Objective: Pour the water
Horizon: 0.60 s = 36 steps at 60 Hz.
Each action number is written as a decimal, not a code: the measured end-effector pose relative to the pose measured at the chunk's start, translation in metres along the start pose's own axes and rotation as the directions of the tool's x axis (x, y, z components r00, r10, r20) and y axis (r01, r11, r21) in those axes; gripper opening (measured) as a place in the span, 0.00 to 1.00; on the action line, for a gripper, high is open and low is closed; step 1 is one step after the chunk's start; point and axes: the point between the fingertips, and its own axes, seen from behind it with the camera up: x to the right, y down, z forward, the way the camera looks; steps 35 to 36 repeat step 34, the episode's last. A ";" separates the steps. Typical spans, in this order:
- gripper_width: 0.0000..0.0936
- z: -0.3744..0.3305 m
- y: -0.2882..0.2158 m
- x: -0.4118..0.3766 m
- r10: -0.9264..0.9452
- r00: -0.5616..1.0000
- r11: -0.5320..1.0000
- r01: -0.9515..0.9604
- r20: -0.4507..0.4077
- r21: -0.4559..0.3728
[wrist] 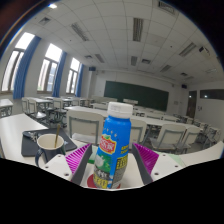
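A blue and white plastic bottle [116, 140] with a white cap and a colourful label stands upright on the white table [30, 170]. It is between my gripper's [113, 152] two fingers, which bear magenta pads [78, 156]. A narrow gap shows on each side of the bottle, wider on the left, so the fingers are open around it. Something red [96, 182] shows at the bottle's foot. A dark mug [50, 148] with a white inside stands on the table to the left, beyond the left finger.
This is a classroom with rows of desks and chairs [170, 132] beyond the table, windows [48, 68] on the left and a dark blackboard [135, 93] on the far wall.
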 end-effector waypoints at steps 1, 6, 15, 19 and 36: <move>0.89 -0.001 -0.001 0.002 -0.008 1.000 1.000 0.009 -0.009 0.004; 0.91 0.002 0.007 -0.031 -0.020 0.998 0.999 0.022 -0.057 0.030; 0.91 -0.056 0.006 -0.034 0.017 0.998 0.999 -0.014 -0.055 0.050; 0.90 -0.084 0.010 -0.044 0.040 0.999 0.998 -0.038 -0.037 0.054; 0.91 -0.146 0.049 -0.090 0.092 0.995 0.994 -0.094 0.050 0.051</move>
